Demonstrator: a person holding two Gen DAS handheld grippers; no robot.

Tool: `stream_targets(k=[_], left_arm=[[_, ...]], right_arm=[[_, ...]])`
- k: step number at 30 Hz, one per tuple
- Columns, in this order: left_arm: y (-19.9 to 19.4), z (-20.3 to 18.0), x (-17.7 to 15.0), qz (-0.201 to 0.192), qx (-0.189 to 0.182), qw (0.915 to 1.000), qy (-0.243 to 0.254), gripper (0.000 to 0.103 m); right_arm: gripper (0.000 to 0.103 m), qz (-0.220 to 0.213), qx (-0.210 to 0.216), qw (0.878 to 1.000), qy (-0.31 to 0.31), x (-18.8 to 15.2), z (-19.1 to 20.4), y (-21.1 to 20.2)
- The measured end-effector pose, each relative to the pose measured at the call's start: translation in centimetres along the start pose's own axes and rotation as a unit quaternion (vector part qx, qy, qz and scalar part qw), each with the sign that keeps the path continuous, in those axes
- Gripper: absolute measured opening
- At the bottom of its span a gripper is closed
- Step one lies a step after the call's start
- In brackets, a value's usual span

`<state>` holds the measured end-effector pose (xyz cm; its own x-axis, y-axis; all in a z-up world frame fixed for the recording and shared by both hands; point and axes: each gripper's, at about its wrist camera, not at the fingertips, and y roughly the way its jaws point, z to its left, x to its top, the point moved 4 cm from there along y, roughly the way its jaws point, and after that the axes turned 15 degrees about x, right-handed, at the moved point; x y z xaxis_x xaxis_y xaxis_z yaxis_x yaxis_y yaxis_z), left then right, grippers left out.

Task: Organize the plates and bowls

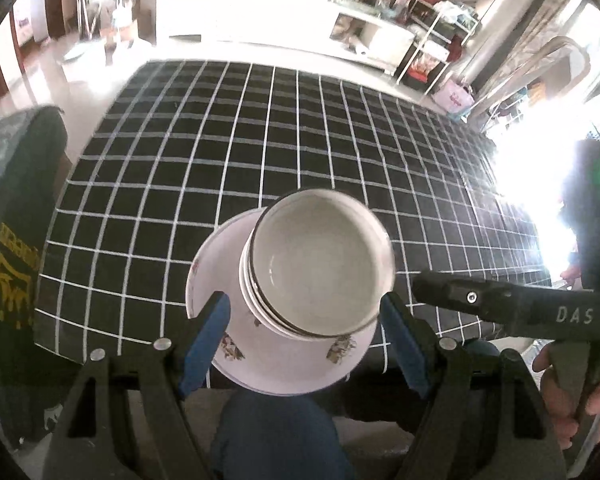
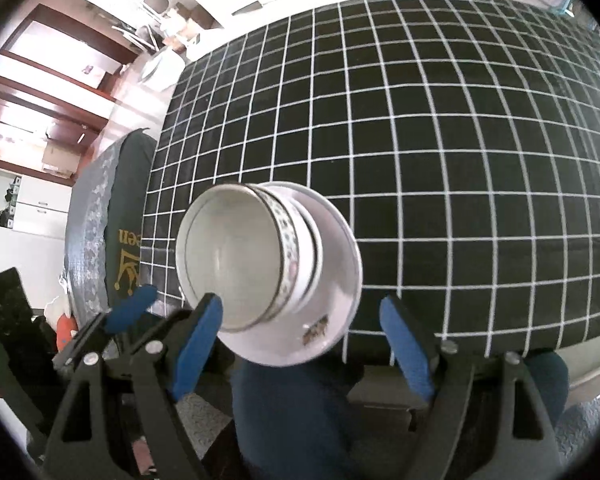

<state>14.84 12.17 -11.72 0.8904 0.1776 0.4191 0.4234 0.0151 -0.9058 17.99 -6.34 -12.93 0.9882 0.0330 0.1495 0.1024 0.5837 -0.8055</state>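
Note:
A stack of nested white bowls [image 1: 320, 260] [image 2: 240, 256] with dark rims stands on a white flowered plate [image 1: 236, 352] [image 2: 336, 264] at the near edge of the black grid-cloth table [image 1: 260, 128] [image 2: 460, 120]. The top bowl is empty. My left gripper [image 1: 306, 344] hovers above the stack, open, its blue pads [image 1: 204, 344] framing it from both sides without pressing. My right gripper [image 2: 302, 340] is open too, over the stack's right side; its left pad [image 2: 198, 340] overlaps the bowl rim in the picture. Each gripper shows in the other's view: the right one's black body [image 1: 512, 308], the left one's blue finger [image 2: 132, 308].
A chair with a dark cover and gold print [image 1: 16, 260] [image 2: 116, 240] stands at the table's left. A person's blue-trousered knee [image 1: 276, 432] [image 2: 300, 408] is under the near edge, and a hand [image 1: 560, 400] holds the right gripper. Counters and a shelf rack [image 1: 432, 52] lie beyond the table.

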Motion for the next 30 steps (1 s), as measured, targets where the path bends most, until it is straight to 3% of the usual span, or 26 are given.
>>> stream_targets(k=[6, 11, 18, 22, 27, 30], left_arm=[[-4.7, -0.9, -1.8, -0.072, 0.033, 0.9969, 0.009, 0.075], [-7.6, -2.1, -4.3, -0.116, 0.045, 0.9921, 0.011, 0.075], [-11.7, -4.3, -8.2, -0.194, 0.063, 0.9782, 0.037, 0.075], [-13.4, -4.7, -9.8, -0.231, 0.077, 0.9697, 0.026, 0.075], [-14.4, -4.2, -11.7, -0.254, 0.082, 0.9638, 0.011, 0.076], [-14.3, -4.3, -12.4, -0.252, 0.078, 0.9644, 0.011, 0.079]], right_arm=[[0.084, -0.05, -0.01, 0.998, -0.023, -2.0, 0.0, -3.5], [0.084, -0.119, -0.027, 0.991, -0.053, -4.8, -0.2, -7.1], [0.084, -0.207, -0.081, 0.967, -0.124, -9.6, 0.3, -10.7], [0.085, -0.244, -0.107, 0.949, -0.169, -11.8, 1.4, -12.1], [0.087, -0.271, -0.129, 0.931, -0.209, -14.1, 2.1, -13.0], [0.089, -0.279, -0.138, 0.924, -0.22, -15.0, 2.1, -12.9]])
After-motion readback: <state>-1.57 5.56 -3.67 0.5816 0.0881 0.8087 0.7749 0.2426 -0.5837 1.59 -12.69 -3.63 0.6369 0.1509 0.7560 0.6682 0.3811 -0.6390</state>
